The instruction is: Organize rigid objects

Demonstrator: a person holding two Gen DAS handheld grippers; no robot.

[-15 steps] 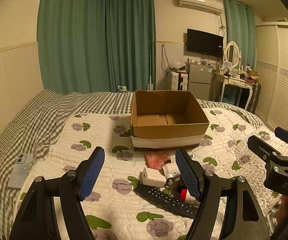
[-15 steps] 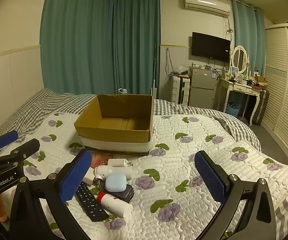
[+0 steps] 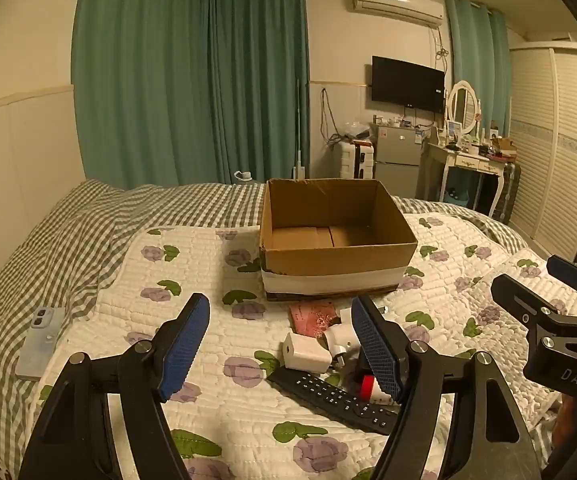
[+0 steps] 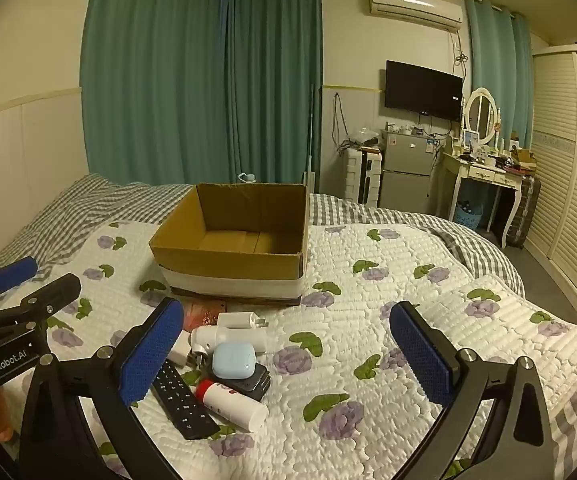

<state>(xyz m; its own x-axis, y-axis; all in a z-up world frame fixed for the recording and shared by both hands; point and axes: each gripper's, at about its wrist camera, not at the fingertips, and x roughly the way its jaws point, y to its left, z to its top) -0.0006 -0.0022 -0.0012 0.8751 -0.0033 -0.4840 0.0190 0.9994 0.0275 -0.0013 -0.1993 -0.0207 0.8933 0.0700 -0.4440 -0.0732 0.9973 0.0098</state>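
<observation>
An empty cardboard box (image 3: 336, 236) (image 4: 232, 236) stands open on the bed. In front of it lies a pile: a black remote (image 3: 332, 396) (image 4: 182, 400), a white charger cube (image 3: 306, 354), a white plug adapter (image 4: 240, 320), a white device (image 4: 228, 338), a light blue case (image 4: 233, 360) on a black block (image 4: 254, 382), a red-and-white tube (image 4: 232, 402) and a pink card (image 3: 312, 314). My left gripper (image 3: 284, 348) is open and empty above the pile's left side. My right gripper (image 4: 284, 356) is open and empty, to the right of the pile.
A phone in a pale case (image 3: 40, 342) lies at the bed's left edge on the checked sheet. The flowered quilt (image 4: 388, 320) covers the bed. A fridge (image 4: 406, 168), a dressing table (image 4: 484, 172) and a wardrobe (image 4: 568, 168) stand beyond the bed at the right.
</observation>
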